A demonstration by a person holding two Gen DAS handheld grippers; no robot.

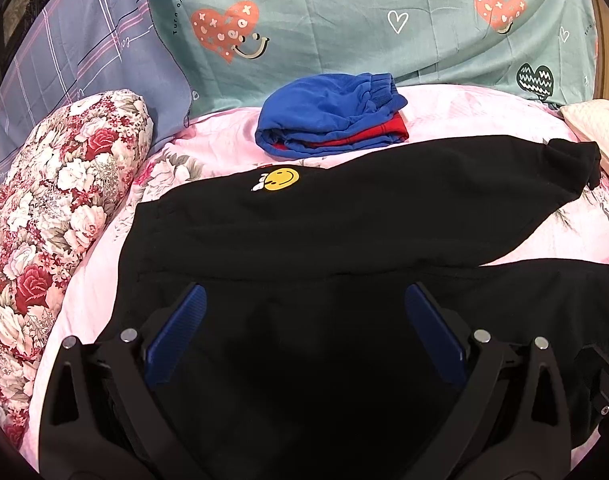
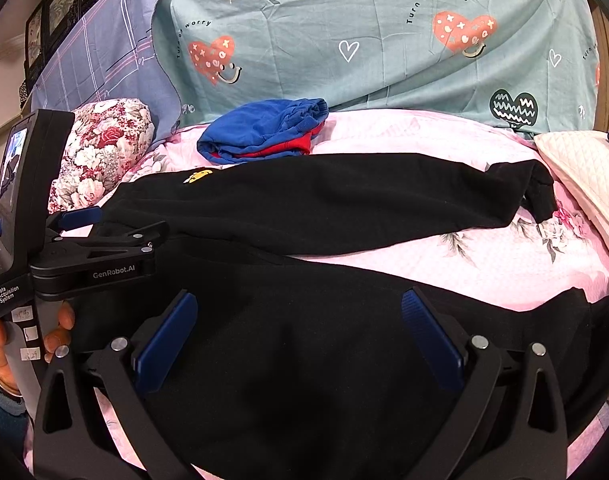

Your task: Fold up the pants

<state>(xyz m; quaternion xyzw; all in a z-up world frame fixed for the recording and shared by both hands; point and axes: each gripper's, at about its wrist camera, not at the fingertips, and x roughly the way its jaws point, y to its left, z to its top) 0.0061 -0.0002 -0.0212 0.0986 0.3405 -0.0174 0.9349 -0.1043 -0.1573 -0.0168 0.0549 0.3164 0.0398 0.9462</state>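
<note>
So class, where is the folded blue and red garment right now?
In both views, the folded blue and red garment lies on the pink bedsheet, just beyond the black pants.

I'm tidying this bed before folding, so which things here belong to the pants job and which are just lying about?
For the job:
- black pants, spread flat, legs apart
- left tool, open above them
- right tool, open above them

Just lying about:
- folded blue and red garment
- floral pillow
- cream quilted pillow
- green heart-print sheet
- pink floral bedspread
</note>
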